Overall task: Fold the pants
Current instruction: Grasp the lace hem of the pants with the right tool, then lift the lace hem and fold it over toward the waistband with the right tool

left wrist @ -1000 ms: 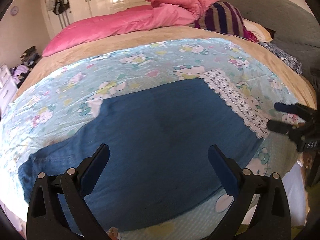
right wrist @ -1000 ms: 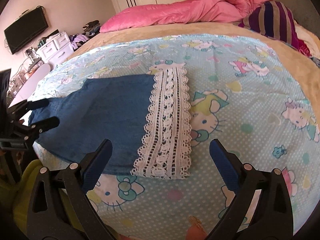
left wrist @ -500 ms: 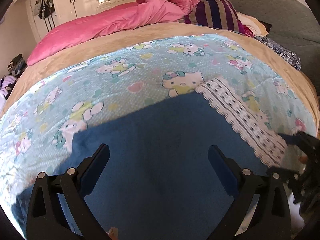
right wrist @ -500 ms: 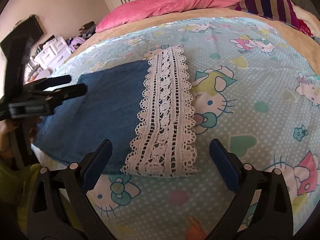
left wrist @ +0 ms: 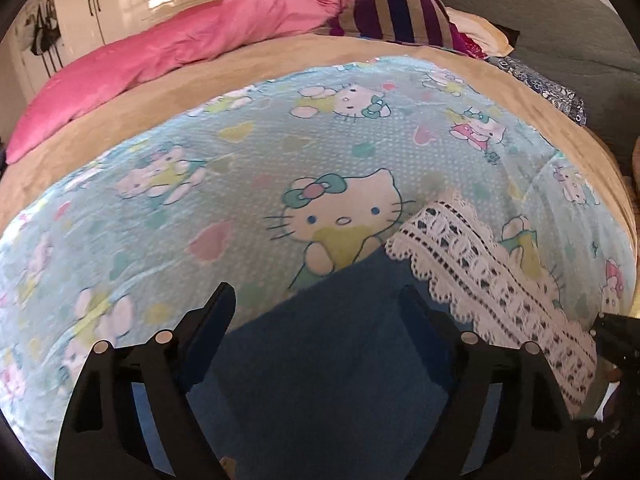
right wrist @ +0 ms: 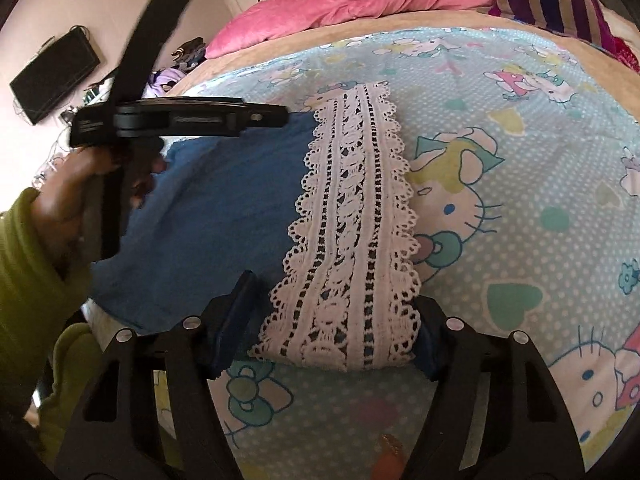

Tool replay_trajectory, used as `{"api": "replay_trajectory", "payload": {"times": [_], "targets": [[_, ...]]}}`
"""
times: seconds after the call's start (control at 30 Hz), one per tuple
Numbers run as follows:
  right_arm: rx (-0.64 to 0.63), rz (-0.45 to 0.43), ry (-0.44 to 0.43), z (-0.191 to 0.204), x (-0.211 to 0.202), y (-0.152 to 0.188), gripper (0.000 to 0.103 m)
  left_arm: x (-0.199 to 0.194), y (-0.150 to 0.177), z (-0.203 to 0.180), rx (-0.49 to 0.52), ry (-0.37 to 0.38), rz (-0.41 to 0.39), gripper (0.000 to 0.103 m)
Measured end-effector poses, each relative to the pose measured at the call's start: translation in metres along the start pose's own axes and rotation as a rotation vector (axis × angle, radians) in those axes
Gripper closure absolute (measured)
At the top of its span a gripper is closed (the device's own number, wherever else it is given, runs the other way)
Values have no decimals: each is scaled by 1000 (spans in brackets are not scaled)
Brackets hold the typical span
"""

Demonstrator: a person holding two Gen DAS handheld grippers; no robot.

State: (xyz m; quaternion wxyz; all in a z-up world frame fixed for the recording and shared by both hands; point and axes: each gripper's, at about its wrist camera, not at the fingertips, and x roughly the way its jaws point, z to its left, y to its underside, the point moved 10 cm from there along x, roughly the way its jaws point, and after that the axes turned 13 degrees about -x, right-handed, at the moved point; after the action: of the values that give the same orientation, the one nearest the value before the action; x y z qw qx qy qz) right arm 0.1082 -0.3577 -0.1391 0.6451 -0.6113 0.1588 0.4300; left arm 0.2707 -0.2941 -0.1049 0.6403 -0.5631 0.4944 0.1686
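Note:
Blue denim pants with a white lace hem lie folded flat on the Hello Kitty bedspread. My right gripper is open, its fingers straddling the near end of the lace hem low over the bed. My left gripper is open, hovering over the far corner of the denim, with the lace to its right. The left gripper also shows in the right wrist view, held by a hand in a green sleeve.
Pink duvet and a striped pillow lie at the head of the bed. A tan blanket borders the bedspread. White wardrobes stand behind; a dark screen hangs on the left wall.
Both grippers moved forward and lower. The left gripper went across the denim to its far edge; the right closed in on the lace hem end. Pants have not moved.

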Motion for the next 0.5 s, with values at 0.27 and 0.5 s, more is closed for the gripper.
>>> {"api": "replay_trajectory", "payload": {"times": [0.27, 0.5], "targets": [[-8, -23, -35, 2, 6, -5, 50, 25, 15, -9, -13, 114, 80, 44], [22, -23, -120, 12, 13, -15, 79, 21, 20, -27, 0, 126, 79, 90]]}}
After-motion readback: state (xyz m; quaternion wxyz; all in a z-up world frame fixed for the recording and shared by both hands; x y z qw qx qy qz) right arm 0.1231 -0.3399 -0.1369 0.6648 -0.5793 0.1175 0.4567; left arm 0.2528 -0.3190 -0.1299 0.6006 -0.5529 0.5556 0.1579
